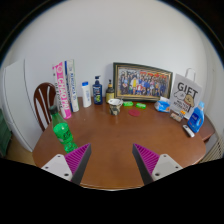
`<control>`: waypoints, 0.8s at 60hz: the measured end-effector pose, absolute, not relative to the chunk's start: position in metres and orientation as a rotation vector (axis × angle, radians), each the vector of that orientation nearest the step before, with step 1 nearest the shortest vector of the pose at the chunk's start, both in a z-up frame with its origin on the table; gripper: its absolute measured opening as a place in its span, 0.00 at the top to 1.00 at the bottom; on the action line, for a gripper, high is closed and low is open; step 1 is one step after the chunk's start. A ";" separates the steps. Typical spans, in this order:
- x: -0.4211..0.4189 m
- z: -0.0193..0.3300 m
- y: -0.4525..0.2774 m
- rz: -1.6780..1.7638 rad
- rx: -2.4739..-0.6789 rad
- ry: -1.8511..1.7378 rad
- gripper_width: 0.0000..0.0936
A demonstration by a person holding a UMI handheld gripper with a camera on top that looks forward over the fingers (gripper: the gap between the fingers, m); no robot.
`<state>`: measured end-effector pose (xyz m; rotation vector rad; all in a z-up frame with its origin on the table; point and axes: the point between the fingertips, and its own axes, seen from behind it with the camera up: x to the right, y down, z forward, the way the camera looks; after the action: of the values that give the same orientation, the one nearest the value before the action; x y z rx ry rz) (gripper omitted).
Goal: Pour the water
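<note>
My gripper (112, 160) is open and empty, its two magenta pads wide apart above the near edge of a round brown table (110, 140). A blue bottle (97, 92) with a white cap stands at the back of the table. A mug (115, 105) stands just right of it, in front of a framed picture. A green plastic bottle-like thing (62, 132) stands at the table's left, just beyond my left finger (76, 158). All of these are well beyond the fingers.
A framed picture (142, 82) leans against the wall at the back. A white gift bag (186, 97) and a blue object (196, 117) stand at the right. A pink-and-white box (63, 88) and a white bottle (85, 95) stand at the back left. A wooden chair (42, 100) is left of the table.
</note>
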<state>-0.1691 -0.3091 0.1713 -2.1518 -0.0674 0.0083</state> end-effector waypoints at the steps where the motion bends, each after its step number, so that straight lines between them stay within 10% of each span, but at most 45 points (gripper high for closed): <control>1: -0.178 0.168 -0.310 0.017 -2.154 -0.066 0.09; 35: -0.365 0.090 -0.220 0.126 -2.009 -0.079 0.12; 48: -0.367 0.075 -0.199 0.071 -1.963 -0.072 0.48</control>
<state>-0.3671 -0.1991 0.0753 -1.9633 -0.0716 0.0709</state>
